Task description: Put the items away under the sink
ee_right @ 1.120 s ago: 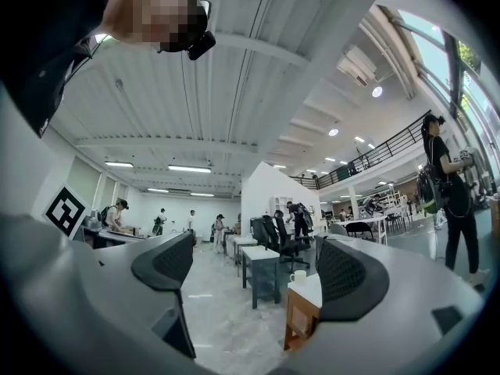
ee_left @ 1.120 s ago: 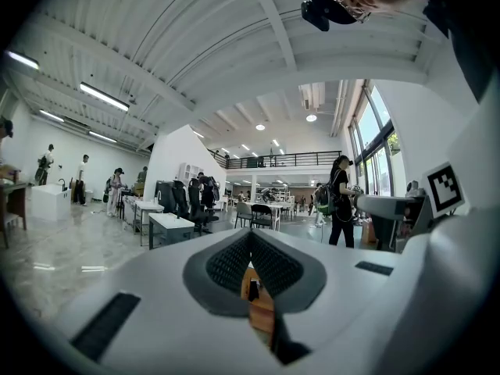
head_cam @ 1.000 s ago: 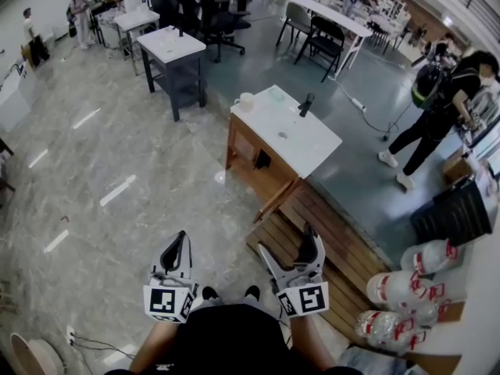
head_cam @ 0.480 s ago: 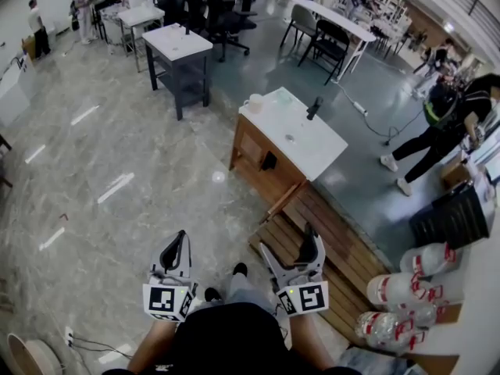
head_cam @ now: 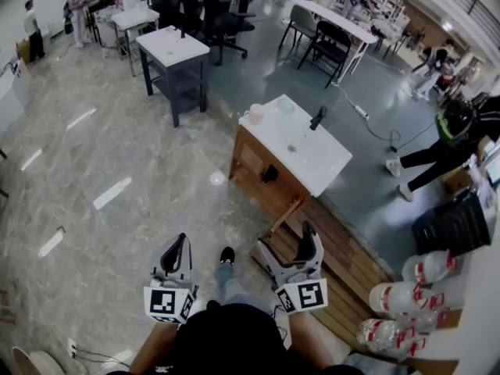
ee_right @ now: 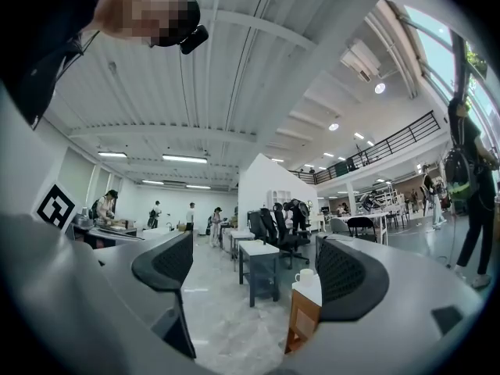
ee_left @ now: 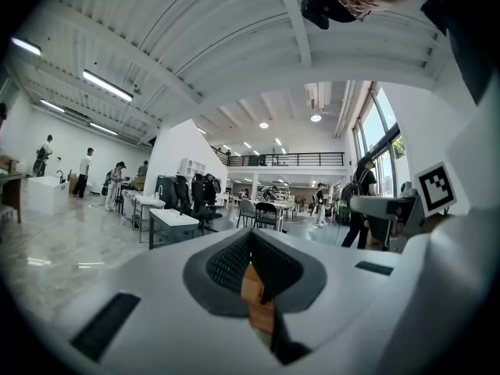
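Observation:
The sink cabinet point(head_cam: 262, 170), wooden with a white top, stands on the floor ahead of me. A black faucet point(head_cam: 317, 118) and a white mug point(head_cam: 254, 114) are on the top. Both grippers are held low in front of my body, well short of the cabinet. My left gripper point(head_cam: 180, 244) is shut with nothing in it; in the left gripper view its pads point(ee_left: 234, 260) meet. My right gripper point(head_cam: 287, 242) is open and empty. Between its fingers the right gripper view shows the cabinet point(ee_right: 303, 319) and the mug point(ee_right: 303, 275).
A wooden slatted platform point(head_cam: 336, 244) lies right of the cabinet, with large water jugs point(head_cam: 406, 295) and a black crate point(head_cam: 453, 225) beyond it. A grey table point(head_cam: 173, 49), chairs and other tables stand further back. A person point(head_cam: 461, 127) is at the right.
I have walked forward: the sink cabinet sits nearer and lower in the head view, and one foot has stepped out ahead. The person at the right moved further right. Neither gripper changed state.

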Demonstrator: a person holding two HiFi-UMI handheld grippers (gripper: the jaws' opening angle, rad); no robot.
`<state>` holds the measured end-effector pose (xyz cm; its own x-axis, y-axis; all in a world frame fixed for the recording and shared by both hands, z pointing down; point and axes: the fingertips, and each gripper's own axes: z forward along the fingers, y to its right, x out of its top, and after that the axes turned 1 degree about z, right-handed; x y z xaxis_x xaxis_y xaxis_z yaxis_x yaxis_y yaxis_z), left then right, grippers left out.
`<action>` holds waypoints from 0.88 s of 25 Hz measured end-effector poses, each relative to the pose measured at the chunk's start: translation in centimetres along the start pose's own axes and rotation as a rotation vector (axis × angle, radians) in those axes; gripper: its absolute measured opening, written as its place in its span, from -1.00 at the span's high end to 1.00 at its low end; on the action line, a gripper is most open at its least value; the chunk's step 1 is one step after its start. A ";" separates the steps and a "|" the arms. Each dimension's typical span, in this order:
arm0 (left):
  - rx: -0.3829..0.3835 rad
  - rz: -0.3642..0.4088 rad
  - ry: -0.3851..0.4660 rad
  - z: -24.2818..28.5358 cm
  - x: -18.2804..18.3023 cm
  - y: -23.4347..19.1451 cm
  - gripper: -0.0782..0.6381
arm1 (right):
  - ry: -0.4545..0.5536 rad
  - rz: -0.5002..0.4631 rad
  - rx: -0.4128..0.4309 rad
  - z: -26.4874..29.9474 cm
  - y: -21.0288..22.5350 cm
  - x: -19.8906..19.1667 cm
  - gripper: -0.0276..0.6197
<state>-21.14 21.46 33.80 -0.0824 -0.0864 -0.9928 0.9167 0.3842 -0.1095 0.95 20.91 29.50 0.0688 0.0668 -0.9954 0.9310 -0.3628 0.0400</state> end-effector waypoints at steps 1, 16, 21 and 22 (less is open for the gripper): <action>0.000 -0.001 -0.002 1.3 0.2 -0.6 0.76 | 0.002 0.001 -0.002 1.4 0.5 0.0 -0.56; -0.029 0.039 -0.021 22.5 4.3 -4.9 0.76 | 0.006 0.023 -0.033 19.6 10.8 -0.5 -0.56; -0.046 0.057 -0.027 27.1 4.8 -5.4 0.76 | 0.006 0.046 -0.066 22.6 13.8 -1.2 -0.55; -0.051 0.059 -0.029 27.8 4.8 -5.6 0.76 | 0.005 0.050 -0.074 23.0 14.1 -1.4 -0.56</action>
<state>-15.83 -6.66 30.99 -0.0168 -0.0881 -0.9960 0.8987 0.4353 -0.0537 5.79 -5.69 29.44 0.1175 0.0546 -0.9916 0.9504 -0.2959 0.0964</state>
